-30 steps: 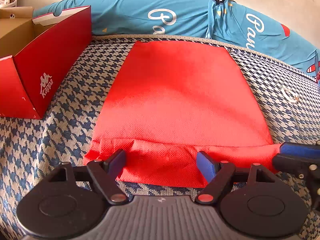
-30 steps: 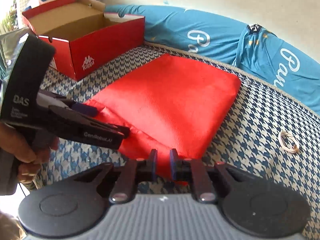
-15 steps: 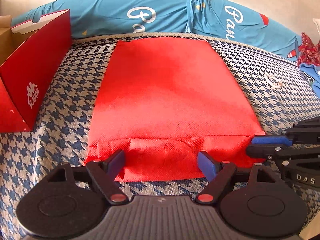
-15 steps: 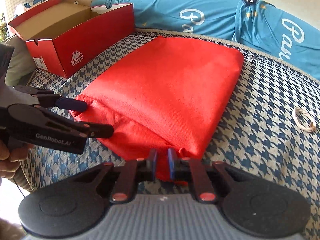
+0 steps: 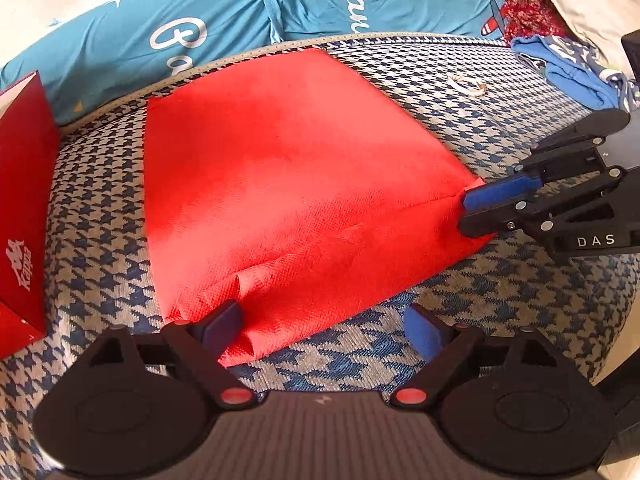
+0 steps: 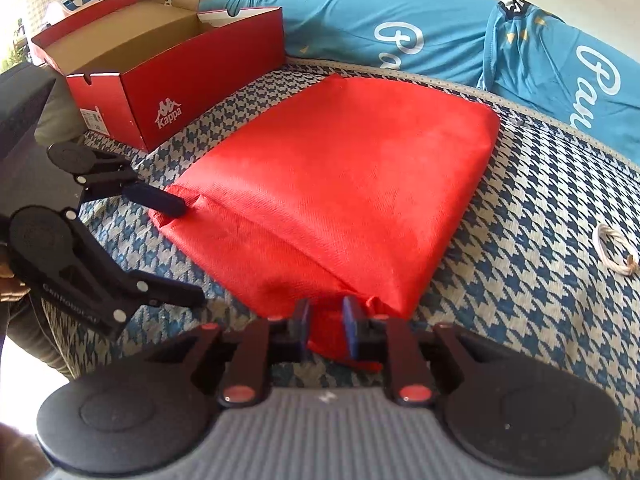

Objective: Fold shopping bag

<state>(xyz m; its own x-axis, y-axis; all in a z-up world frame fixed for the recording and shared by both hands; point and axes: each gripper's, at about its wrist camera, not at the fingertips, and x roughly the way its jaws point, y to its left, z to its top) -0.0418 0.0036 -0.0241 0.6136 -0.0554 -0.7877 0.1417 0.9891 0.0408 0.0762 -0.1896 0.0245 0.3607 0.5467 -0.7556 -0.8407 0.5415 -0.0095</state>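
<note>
The red bag's (image 6: 340, 184) corner is pinched by the right gripper (image 6: 325, 330), while the left gripper (image 5: 320, 326) is spread wide at the bag's near edge, holding nothing; the open shoebox (image 6: 160, 60) beside the bag is seen fully only in the right view.

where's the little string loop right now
The string loop lies on the houndstooth cover, off to the right of the red bag in the right wrist view, clear of it, with the blue pillows behind.

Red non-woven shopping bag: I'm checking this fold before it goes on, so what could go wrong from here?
1. Only the right gripper pinches the red non-woven shopping bag, at one near corner; lifting now would likely skew the fold.
2. The left gripper is open, one finger at the other near corner, so closing may catch only a little fabric.
3. That corner is already bunched and could crease.
</note>
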